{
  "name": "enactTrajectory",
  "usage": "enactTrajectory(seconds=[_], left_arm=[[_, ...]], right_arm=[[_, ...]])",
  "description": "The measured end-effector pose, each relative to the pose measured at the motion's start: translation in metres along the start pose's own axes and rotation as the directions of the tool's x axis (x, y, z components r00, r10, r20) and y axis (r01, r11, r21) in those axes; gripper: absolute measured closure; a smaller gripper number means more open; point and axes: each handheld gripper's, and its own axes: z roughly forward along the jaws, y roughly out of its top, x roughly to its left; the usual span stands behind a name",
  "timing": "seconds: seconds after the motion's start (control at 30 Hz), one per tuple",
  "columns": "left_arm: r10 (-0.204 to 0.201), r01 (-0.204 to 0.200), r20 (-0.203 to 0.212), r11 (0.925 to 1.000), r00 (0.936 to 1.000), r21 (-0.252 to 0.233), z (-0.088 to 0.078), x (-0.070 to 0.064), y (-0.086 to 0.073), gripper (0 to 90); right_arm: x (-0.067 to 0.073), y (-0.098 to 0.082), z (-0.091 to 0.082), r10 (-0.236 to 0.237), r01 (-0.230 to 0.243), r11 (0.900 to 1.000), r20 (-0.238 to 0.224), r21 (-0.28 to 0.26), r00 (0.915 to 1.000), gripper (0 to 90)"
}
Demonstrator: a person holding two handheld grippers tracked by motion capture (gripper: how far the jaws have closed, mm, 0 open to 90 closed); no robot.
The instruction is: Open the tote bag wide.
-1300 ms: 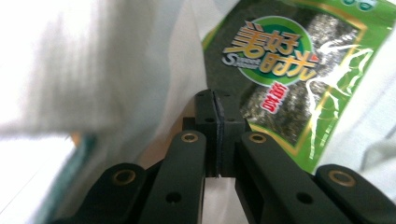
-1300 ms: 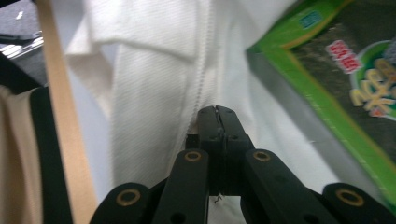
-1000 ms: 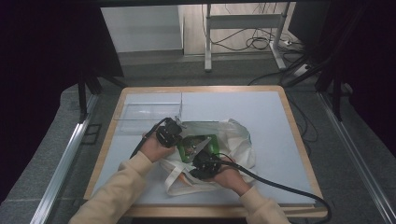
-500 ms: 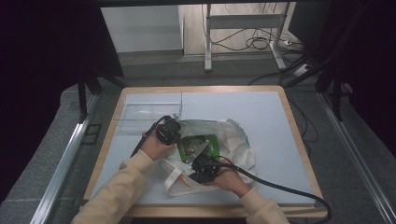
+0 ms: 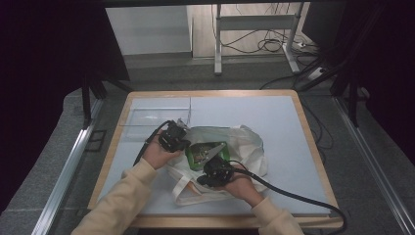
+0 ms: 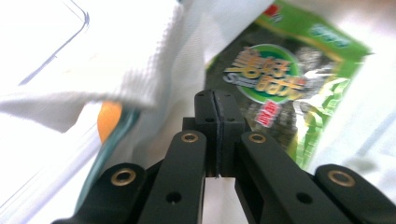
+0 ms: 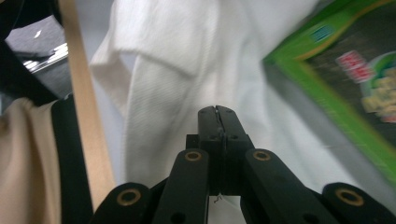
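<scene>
A white cloth tote bag [image 5: 244, 147] lies on the blue-grey table mat, its mouth toward the person. A green seaweed snack packet [image 5: 201, 152] sits in the bag's opening. My left gripper [image 5: 180, 139] is at the left rim of the opening, my right gripper [image 5: 214, 169] at the near rim. In the left gripper view the jaws [image 6: 215, 95] are pressed together, pointing at the packet [image 6: 266, 74] and the white cloth [image 6: 140, 60]. In the right gripper view the jaws [image 7: 217, 112] are also shut over bag cloth [image 7: 173, 70], with the packet [image 7: 355, 79] at right. No cloth shows between either pair.
A clear shallow plastic tray [image 5: 151, 117] lies on the mat behind the left hand. The table has a wooden rim [image 5: 115, 147]. A black cable [image 5: 293, 196] trails from the right gripper toward the near right corner. Something orange [image 6: 108, 119] shows beside the bag cloth.
</scene>
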Motion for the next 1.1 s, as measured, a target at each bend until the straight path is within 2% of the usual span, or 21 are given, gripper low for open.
enactTrajectory(seconds=[0.07, 0.1, 0.13, 0.3, 0.4, 0.5, 0.63, 0.73, 0.8, 0.9, 1.0, 1.1], left_arm=[[-0.022, 0.023, 0.030, 0.9990, 0.9993, -0.038, -0.008, -0.001, -0.005, 90.0], [-0.007, 0.008, 0.037, 0.9992, 0.9993, -0.040, -0.014, 0.001, -0.007, 90.0], [-0.015, 0.018, 0.051, 0.9978, 0.9986, -0.064, -0.019, 0.001, -0.010, 90.0], [-0.011, 0.020, 0.073, 0.9917, 0.9973, -0.127, -0.039, -0.004, -0.025, 90.0], [-0.007, 0.021, 0.089, 0.9882, 0.9960, -0.152, -0.046, -0.008, -0.033, 90.0], [0.005, 0.010, 0.093, 0.9869, 0.9957, -0.161, -0.051, -0.011, -0.037, 90.0], [-0.002, 0.017, 0.091, 0.9860, 0.9958, -0.166, -0.056, -0.011, -0.044, 90.0], [-0.013, 0.028, 0.087, 0.9851, 0.9961, -0.169, -0.059, -0.009, -0.050, 90.0], [-0.015, 0.030, 0.086, 0.9846, 0.9962, -0.172, -0.060, -0.009, -0.053, 89.8], [-0.015, 0.030, 0.086, 0.9844, 0.9962, -0.173, -0.062, -0.009, -0.056, 89.2], [-0.010, 0.025, 0.086, 0.9840, 0.9963, -0.177, -0.064, -0.008, -0.057, 88.0], [-0.008, 0.025, 0.086, 0.9798, 0.9962, -0.198, -0.067, -0.008, -0.058, 85.3]], right_arm=[[0.000, 0.001, -0.007, 0.001, 0.000, 1.000, 0.028, -0.016, 0.9996, 89.1], [0.000, 0.002, -0.011, 0.003, -0.002, 1.000, 0.039, -0.023, 0.9992, 89.1], [0.000, 0.002, -0.015, 0.004, -0.002, 0.999, 0.048, -0.037, 0.9988, 89.1], [-0.006, -0.001, -0.036, 0.046, -0.037, 0.993, 0.077, -0.109, 0.9960, 89.1], [-0.011, -0.005, -0.050, 0.067, -0.052, 0.990, 0.116, -0.133, 0.9910, 89.1], [-0.016, -0.009, -0.059, 0.092, -0.071, 0.985, 0.133, -0.155, 0.9869, 89.0], [-0.019, -0.014, -0.071, 0.111, -0.082, 0.984, 0.185, -0.157, 0.9765, 89.0], [-0.020, -0.018, -0.076, 0.124, -0.090, 0.981, 0.194, -0.174, 0.9733, 88.3], [-0.024, -0.021, -0.078, 0.141, -0.104, 0.979, 0.212, -0.174, 0.9670, 87.8], [-0.028, -0.024, -0.079, 0.156, -0.119, 0.978, 0.223, -0.172, 0.9623, 87.6], [-0.030, -0.026, -0.079, 0.166, -0.128, 0.975, 0.218, -0.181, 0.9618, 87.0], [-0.033, -0.028, -0.078, 0.179, -0.140, 0.973, 0.218, -0.185, 0.9594, 84.3]])
